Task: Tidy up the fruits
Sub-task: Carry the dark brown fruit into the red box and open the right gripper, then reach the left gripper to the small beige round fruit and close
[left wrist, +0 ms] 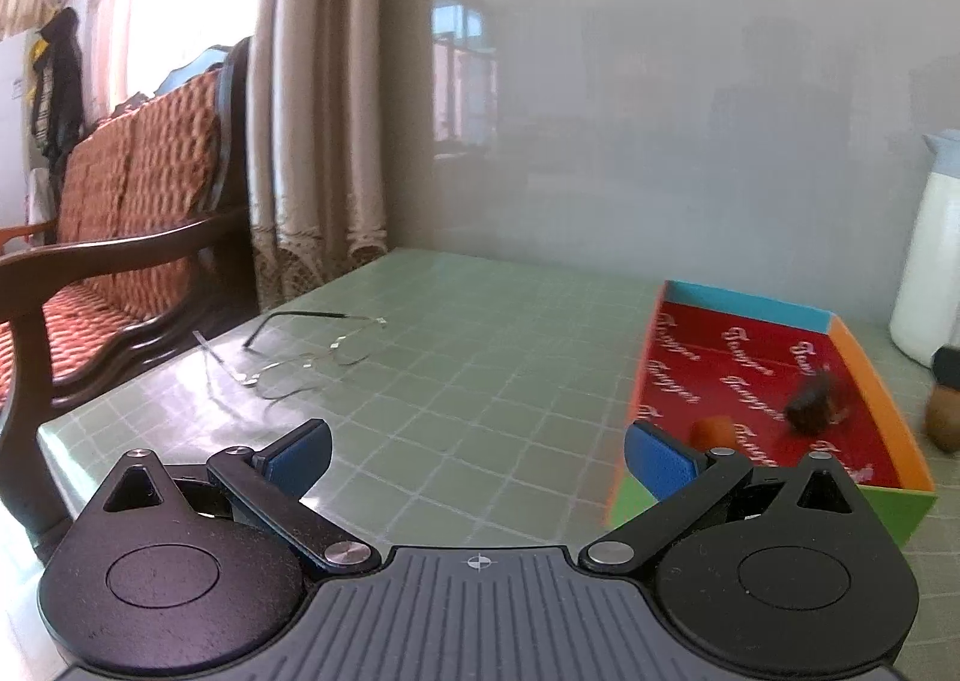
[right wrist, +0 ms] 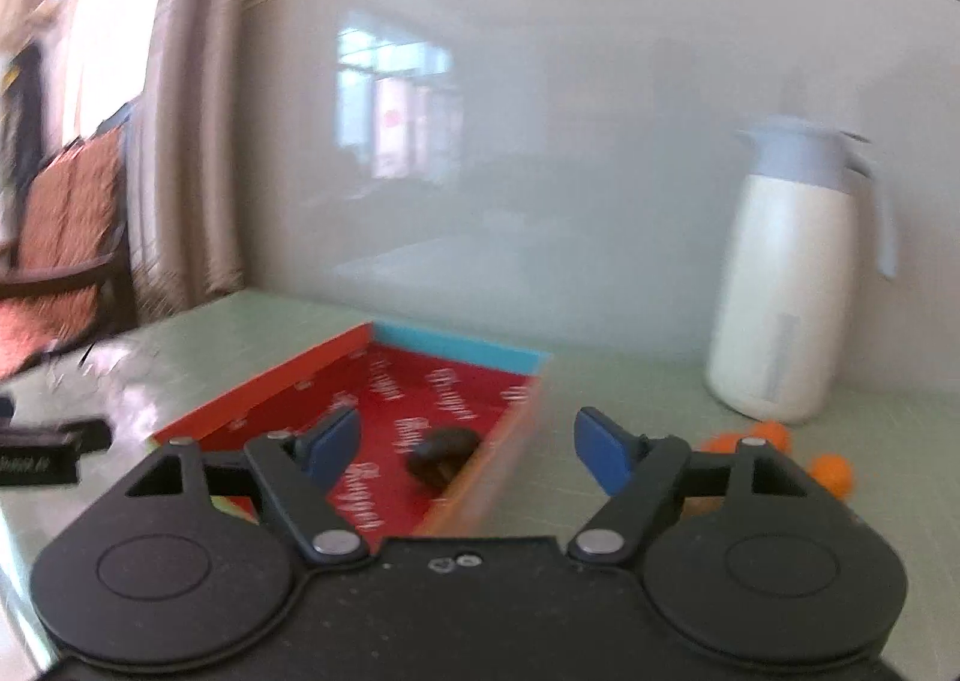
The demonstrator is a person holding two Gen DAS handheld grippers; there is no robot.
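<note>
Both the left gripper (left wrist: 477, 456) and right gripper (right wrist: 465, 450) are held with jaws apart (nothing clamped), a dark fruit (right wrist: 443, 452) seen lying in the red tray (right wrist: 456, 381).

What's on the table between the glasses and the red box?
Nothing. In the left wrist view, only bare green table lies between the glasses and the red box.
</note>
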